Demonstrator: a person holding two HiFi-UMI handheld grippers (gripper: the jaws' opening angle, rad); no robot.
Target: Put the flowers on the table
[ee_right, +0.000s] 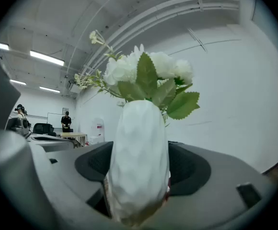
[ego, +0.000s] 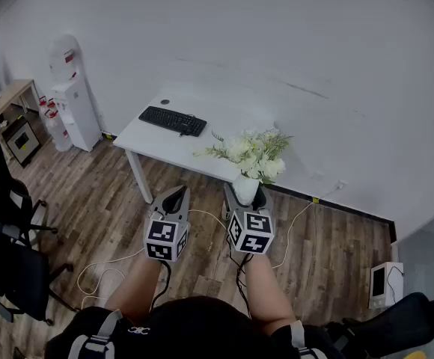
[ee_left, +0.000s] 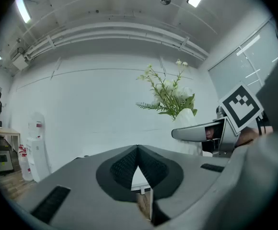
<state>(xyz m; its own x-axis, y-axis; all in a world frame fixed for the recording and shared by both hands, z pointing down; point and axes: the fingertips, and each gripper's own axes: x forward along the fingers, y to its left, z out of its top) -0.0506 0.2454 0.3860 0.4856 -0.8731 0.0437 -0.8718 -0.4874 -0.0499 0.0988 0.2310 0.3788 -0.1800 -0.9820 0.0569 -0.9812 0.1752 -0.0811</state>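
Flowers point(ee_right: 144, 73), white vase point(ee_right: 139, 162) (upright), held in right tool point(ego: 246, 197)

You face a plain white wall point(ego: 277, 51). Wood-plank floor point(ego: 90, 208), cables point(ego: 97, 268) trailing. The white table point(ego: 164, 146) at the wall carries a black keyboard point(ego: 172, 120). Water dispenser point(ego: 73, 107) and wooden desk point(ego: 7, 99) stand to your left, black chairs point(ego: 7, 268) nearer. Ceiling strip lights point(ee_right: 47, 58) are lit.
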